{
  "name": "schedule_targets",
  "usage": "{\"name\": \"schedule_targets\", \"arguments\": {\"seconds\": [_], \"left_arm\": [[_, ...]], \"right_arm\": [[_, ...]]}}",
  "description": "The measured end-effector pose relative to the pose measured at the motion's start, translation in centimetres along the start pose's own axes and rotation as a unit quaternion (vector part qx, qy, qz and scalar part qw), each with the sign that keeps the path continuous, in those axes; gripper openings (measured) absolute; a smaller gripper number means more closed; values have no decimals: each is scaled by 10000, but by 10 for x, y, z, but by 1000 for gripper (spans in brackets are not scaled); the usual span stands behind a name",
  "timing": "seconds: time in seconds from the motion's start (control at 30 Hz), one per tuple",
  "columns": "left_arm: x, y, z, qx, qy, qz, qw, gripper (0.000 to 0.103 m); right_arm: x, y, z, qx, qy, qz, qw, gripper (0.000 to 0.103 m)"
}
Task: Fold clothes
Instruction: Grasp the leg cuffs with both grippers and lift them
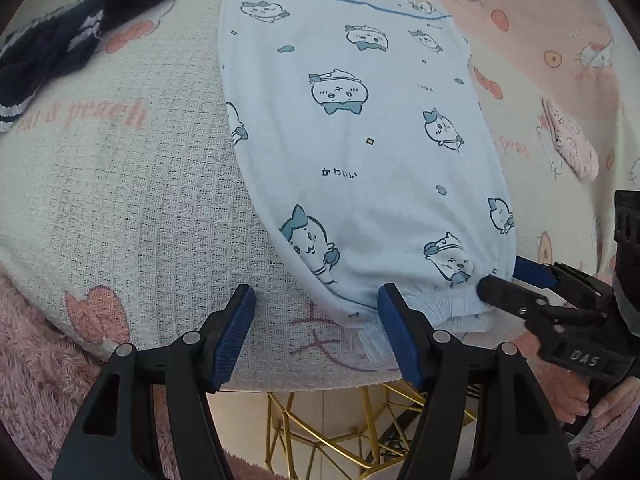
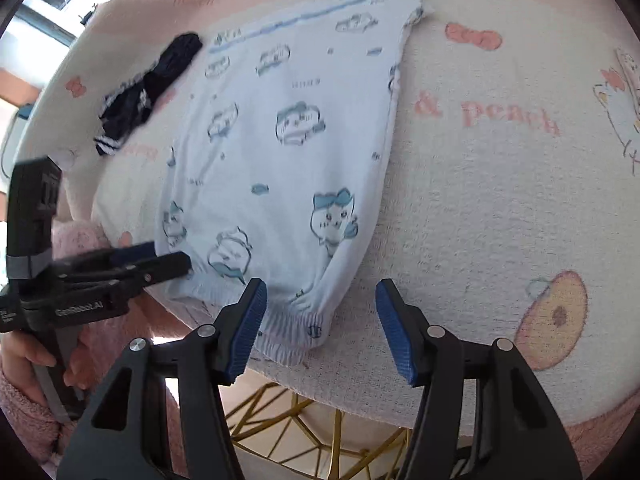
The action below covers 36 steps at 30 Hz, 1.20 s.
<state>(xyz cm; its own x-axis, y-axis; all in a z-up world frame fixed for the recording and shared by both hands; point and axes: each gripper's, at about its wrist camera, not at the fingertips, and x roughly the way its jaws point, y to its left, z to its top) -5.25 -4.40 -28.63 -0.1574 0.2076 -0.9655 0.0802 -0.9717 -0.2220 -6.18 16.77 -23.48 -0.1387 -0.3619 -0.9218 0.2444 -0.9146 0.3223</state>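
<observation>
Light blue printed garment (image 1: 360, 140) lies flat on the pink-and-cream cloth (image 1: 140, 184) covering the table, folded lengthwise into a long narrow shape, its gathered elastic band (image 1: 440, 308) at the near edge and its blue-striped hem at the far end. Left gripper (image 1: 316, 332) hangs over the near left corner of the band with jaws wide apart; one pad sits at the band's edge, the other over bare cloth, nothing pinched. Right gripper (image 2: 320, 326) stands at the near right corner, also parted, with the left pad over the band and the right pad off the garment; nothing held either, though in the left view its tips (image 1: 496, 284) lie right at the fabric edge. Judgement: the step is to take both near corners and carry the band end over toward the far hem. To do it well, each gripper should straddle the full stack of layers at its corner before closing, then both lift together and level so the fold stays square. Risk: catching the tablecloth along with the band. A dark striped garment (image 1: 76, 36) lies well clear, far left.
</observation>
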Motion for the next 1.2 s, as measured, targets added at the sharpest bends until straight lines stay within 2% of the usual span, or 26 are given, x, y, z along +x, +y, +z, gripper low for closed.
{"name": "schedule_targets", "arguments": {"seconds": [0.07, 0.13, 0.23, 0.3, 0.4, 0.43, 0.53, 0.63, 0.73, 0.77, 0.8, 0.83, 0.9, 0.97, 1.07, 1.17, 1.2], "left_arm": [[3, -7, 1, 105, 81, 234, 9996, 66], [0, -2, -2, 35, 102, 285, 9995, 66], [-12, 12, -3, -247, -64, 361, 9990, 66], [-20, 19, 0, -449, -258, 117, 9986, 66], [-13, 22, 1, -610, -113, -264, 9977, 66], [-10, 22, -1, -666, -35, -342, 9972, 66], [-10, 11, -26, -651, -118, -380, 9971, 66], [-9, 9, -35, -760, -101, -641, 9950, 66], [-14, 27, -46, -1205, 10, -1158, 9859, 66], [-13, 28, -50, -1347, 81, -1379, 9812, 66], [-14, 29, -55, -1445, 105, -1524, 9776, 66], [-15, 29, -59, -1532, 121, -1651, 9742, 66], [-18, 32, -63, -1557, 43, -1668, 9736, 65], [-25, 40, -70, -1576, -18, -1699, 9728, 59], [23, 18, -38, -1550, -10, -1805, 9713, 58], [48, 4, -18, -1638, -3, -1817, 9696, 58], [50, 2, -16, -1653, -43, -1840, 9689, 58]], "right_arm": [[5, 9, -4, -192, 86, -226, 9995, 59], [21, 17, 1, -309, 202, -320, 9988, 58], [12, 7, -3, -124, 74, -220, 9997, 58], [5, 1, -2, 58, -118, -94, 9999, 58], [5, -7, 3, 323, -332, 39, 9989, 58], [7, -9, 4, 425, -315, 120, 9985, 58], [14, -9, 6, 589, -251, 312, 9975, 59], [18, -4, 9, 593, -242, 460, 9969, 58], [27, 11, 9, 304, -247, 178, 9991, 56], [28, 15, 7, 216, -239, 125, 9994, 52], [27, 16, 5, 202, -206, 227, 9993, 36], [27, 16, 4, 246, -172, 393, 9988, 28], [27, 15, 2, 259, -190, 435, 9985, 27], [28, 12, 2, 289, -173, 465, 9984, 27], [28, 7, 3, 466, -193, 660, 9965, 34], [29, 9, 5, 334, -219, 868, 9954, 54], [29, 11, 6, 275, -235, 851, 9957, 56]]}}
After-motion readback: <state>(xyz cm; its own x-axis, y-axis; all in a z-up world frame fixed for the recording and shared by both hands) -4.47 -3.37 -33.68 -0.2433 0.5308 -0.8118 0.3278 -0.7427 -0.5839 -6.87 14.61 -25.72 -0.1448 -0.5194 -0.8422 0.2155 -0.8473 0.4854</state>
